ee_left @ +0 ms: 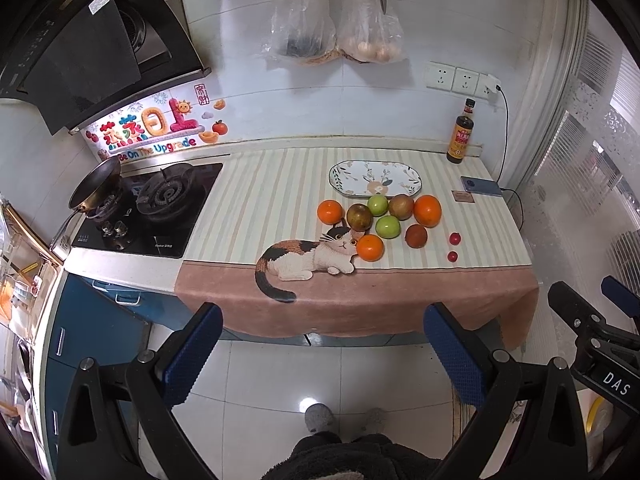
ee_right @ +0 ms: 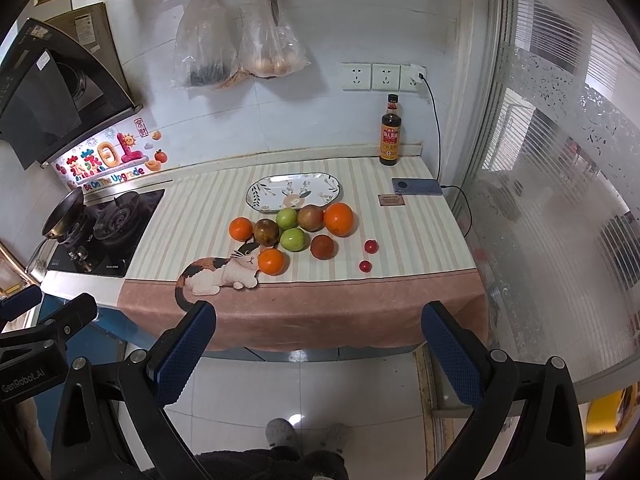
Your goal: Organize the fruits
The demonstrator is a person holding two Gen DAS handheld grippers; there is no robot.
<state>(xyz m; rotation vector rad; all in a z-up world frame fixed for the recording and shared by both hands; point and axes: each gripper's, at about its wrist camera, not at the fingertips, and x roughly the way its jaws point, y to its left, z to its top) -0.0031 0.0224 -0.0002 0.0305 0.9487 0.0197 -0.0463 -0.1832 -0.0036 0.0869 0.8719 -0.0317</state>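
Left wrist view shows the left gripper [ee_left: 322,344] spread wide and empty, like the right gripper [ee_right: 318,344], both short of the counter's front edge, fruits [ee_left: 380,220] clustered before the plate [ee_left: 375,177].

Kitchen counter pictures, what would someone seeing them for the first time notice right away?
First, the cluster of round orange, green and brownish fruits on the striped counter cloth, just in front of the empty oval floral plate. Next, the calico cat print at the cloth's front edge, touching one orange. Both grippers, left gripper and right gripper, hang before the counter, jaws wide apart.
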